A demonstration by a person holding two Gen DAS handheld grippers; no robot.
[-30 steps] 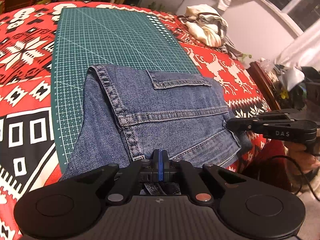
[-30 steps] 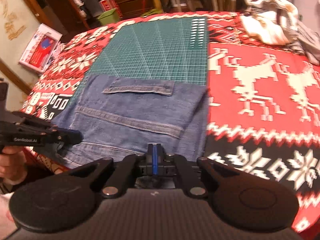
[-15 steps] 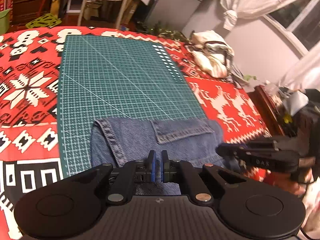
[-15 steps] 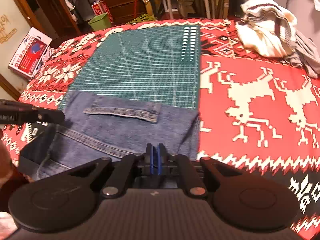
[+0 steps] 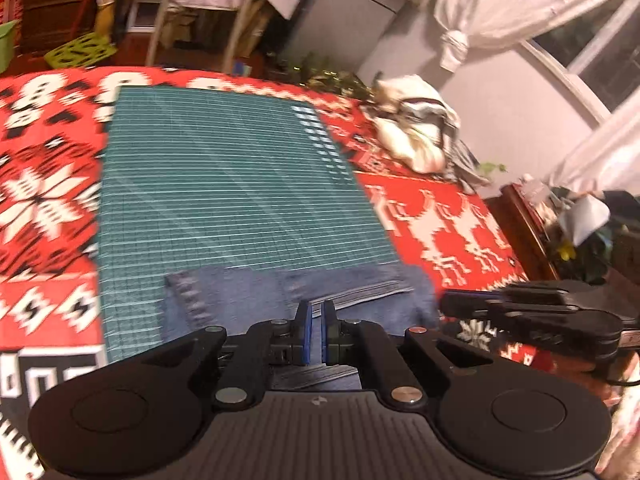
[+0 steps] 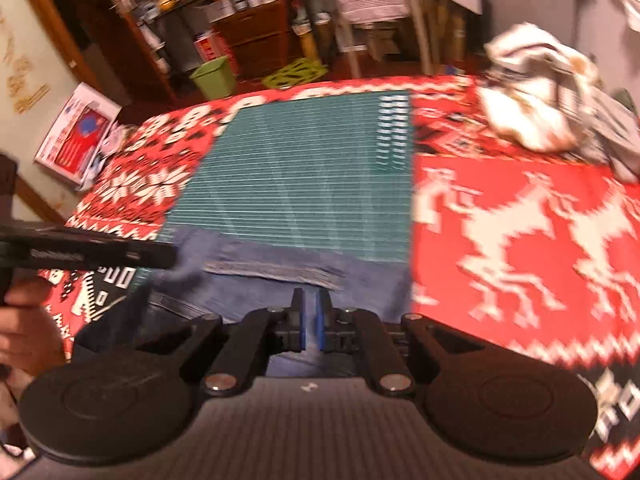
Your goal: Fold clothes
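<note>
Motion-blurred throughout in both views. Near part of the jeans (image 5: 240, 296) hidden behind the left gripper (image 5: 316, 332). Lettering on that gripper's side unreadable in the right wrist view. Hand (image 6: 24, 328) cut off at frame edge.

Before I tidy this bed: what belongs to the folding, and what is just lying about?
Folding: jeans; green cutting mat; left hand-held gripper; right hand-held gripper.
Lying about: white clothes pile; red box; green bin.
</note>
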